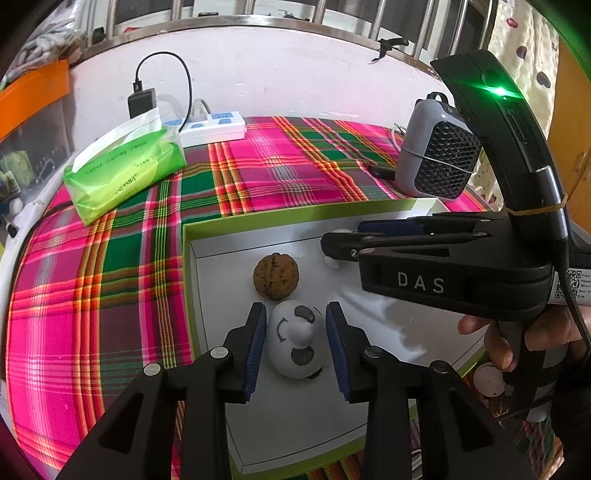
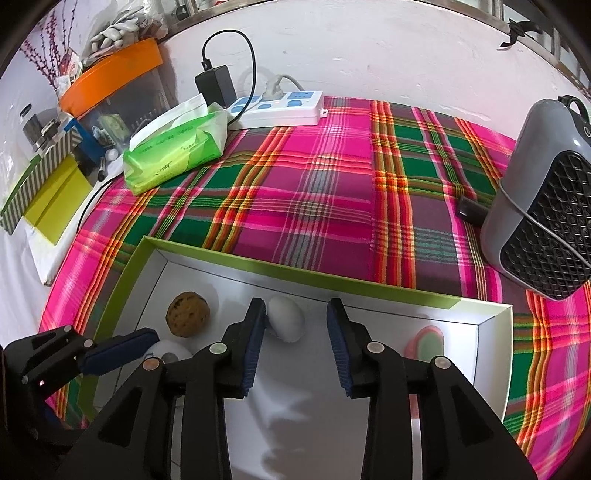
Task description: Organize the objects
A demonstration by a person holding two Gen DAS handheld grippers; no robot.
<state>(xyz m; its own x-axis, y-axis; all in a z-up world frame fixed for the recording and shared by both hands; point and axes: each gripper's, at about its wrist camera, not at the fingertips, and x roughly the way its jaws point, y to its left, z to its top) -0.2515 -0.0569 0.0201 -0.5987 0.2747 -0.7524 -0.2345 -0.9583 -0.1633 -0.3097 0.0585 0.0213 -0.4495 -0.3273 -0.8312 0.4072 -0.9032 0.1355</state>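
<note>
Worktop cover: plaid cloth in pink, green and orange, spread flat.
Wall: white plaster wall rising right behind the worktop, a little scuffed.
Window: metal bars along a ledge above the wall, daylight behind them.
Power: white power strip with blue sockets at the back edge of the cloth; black adapter plugged in, its cable looping upward.
Tissues: green tissue pack at back left, one sheet poking out.
Heater: small grey fan heater with black grille, right side.
Left clutter: orange-lidded bin, striped box, yellow-green sheets.
Light: soft, even daylight.
</note>
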